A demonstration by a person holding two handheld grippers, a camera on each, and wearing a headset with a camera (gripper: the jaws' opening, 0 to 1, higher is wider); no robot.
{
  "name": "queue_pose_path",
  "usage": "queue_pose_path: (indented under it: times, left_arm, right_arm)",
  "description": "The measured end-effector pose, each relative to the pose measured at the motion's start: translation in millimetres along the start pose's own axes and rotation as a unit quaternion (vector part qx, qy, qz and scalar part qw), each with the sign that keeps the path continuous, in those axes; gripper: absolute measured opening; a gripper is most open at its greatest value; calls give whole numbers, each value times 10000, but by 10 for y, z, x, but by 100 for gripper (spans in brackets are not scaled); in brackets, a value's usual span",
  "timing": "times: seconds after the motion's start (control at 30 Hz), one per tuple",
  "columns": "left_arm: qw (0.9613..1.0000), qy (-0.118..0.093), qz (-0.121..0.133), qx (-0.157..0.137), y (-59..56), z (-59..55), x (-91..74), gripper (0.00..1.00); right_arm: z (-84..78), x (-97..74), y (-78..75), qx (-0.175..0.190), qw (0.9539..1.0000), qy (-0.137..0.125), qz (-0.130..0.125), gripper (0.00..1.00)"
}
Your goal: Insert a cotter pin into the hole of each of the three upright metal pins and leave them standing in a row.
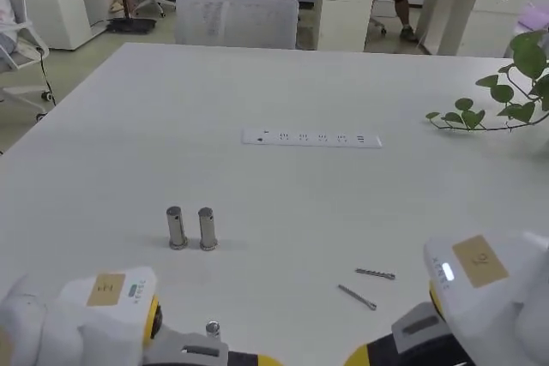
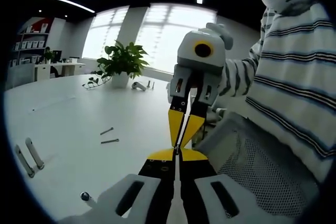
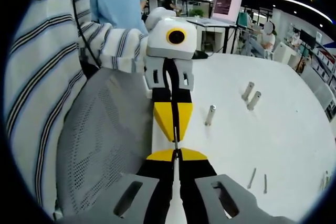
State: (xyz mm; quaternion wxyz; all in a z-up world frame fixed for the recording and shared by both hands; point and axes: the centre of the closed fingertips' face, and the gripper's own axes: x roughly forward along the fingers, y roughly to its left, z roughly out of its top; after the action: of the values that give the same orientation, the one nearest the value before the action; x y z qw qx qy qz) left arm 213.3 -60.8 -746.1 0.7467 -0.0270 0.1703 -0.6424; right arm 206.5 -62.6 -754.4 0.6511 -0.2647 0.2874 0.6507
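Three pins [image 1: 177, 228] upright on white office table [image 1: 300, 83]; left gripper [image 2: 177, 151], right gripper [image 3: 176, 151] closed

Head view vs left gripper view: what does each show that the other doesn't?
Head view: a power strip mid-table and a grey chair back past the far edge. Left gripper view: the left gripper and right gripper, both shut and meeting tip to tip, plus a striped sleeve and bright windows. Both: two pins standing side by side, a third pin apart from them, and two cotter pins lying on the table.
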Motion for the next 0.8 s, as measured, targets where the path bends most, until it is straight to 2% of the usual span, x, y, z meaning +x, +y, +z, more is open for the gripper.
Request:
queue_pose_path:
  times: [0.4,0.7,0.77,0.8]
  left_arm:
    - [10000,1,4,19,-8,9,10,0]
    - [10000,10,-10,-93,-14,-7,25,0]
    - [9996,256,-6,-115,-17,-102,26,0]
    - [9995,311,6,-86,-11,-137,36,0]
  right_arm:
    - [-7,10,9,22,10000,13,-58,1]
    - [-25,8,15,20,9999,73,-76,1]
    - [-9,2,5,29,9999,52,-87,1]
    - [4,-2,-1,42,9999,33,-91,1]
